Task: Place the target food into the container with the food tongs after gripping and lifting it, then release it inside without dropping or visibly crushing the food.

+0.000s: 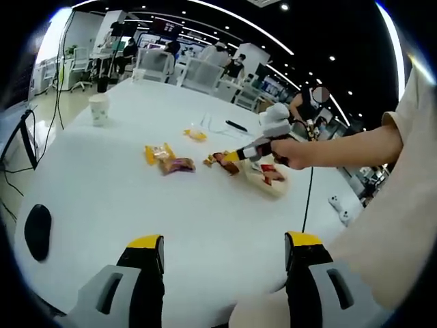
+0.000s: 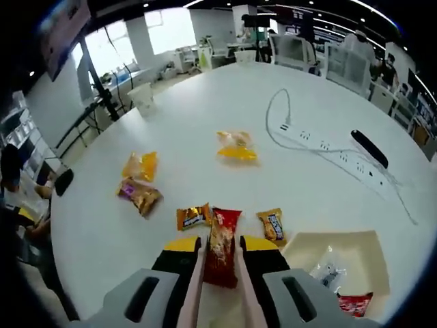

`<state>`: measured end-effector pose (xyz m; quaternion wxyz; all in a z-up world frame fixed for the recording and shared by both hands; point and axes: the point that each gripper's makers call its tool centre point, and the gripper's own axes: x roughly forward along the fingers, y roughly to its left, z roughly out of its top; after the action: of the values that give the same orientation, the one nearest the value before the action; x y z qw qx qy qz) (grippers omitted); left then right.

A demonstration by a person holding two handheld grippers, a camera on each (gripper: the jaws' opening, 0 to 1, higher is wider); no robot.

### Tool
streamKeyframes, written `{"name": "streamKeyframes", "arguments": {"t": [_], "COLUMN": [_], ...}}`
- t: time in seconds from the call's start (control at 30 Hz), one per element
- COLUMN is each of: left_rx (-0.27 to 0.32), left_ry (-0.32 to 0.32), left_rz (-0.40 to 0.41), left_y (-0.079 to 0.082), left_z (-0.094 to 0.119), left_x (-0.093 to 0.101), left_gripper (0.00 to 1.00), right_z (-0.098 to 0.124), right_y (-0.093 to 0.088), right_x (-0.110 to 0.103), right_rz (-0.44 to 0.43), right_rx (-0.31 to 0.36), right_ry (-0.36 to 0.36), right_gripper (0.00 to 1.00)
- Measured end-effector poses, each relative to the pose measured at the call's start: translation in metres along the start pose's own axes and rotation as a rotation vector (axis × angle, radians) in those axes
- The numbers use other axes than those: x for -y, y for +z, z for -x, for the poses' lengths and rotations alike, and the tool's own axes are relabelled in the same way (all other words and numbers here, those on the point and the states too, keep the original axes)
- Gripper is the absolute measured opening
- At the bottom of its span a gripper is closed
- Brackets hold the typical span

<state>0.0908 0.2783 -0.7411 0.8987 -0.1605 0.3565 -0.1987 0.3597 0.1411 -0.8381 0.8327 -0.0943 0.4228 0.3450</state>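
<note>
Right gripper (image 2: 220, 251) squeezing tongs (image 2: 217, 287) onto red snack (image 2: 222, 246) held between their tips, tray (image 2: 355, 263) just beside, left gripper (image 1: 222, 253) spread wide above table (image 1: 136, 205)

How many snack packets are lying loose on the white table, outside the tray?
5 on the table: yellow packet near the power strip, orange packet, brown packet, small orange packet, and caramel packet beside the tray. The red packet is in the tongs.
</note>
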Motion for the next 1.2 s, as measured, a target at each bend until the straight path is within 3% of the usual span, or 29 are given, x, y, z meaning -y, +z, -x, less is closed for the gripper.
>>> {"name": "streamKeyframes", "arguments": {"t": [0.27,0.6,0.83,1.2], "left_rx": [0.018,0.033,0.04,0.051], "left_ry": [-0.009,-0.022,-0.029,-0.036], "left_rz": [-0.014,-0.037,-0.055,-0.075], "left_y": [0.005,0.006,0.004,0.005], "left_z": [0.001,0.005,0.009,0.012], "left_x": [0.005,0.013,0.019,0.025], "left_gripper": [0.71,0.71,0.71,0.71], "right_z": [0.016,0.05,0.076,0.093], "right_y": [0.004,-0.001,0.013,0.022], "right_x": [0.002,-0.016,-0.023,-0.035], "right_rz": [-0.021,0.053,0.072,0.067], "right_rx": [0.045,0.066,0.129,0.165], "right_ry": [-0.007,-0.024,-0.035,-0.036], "right_gripper": [0.22,0.22,0.22,0.22]}}
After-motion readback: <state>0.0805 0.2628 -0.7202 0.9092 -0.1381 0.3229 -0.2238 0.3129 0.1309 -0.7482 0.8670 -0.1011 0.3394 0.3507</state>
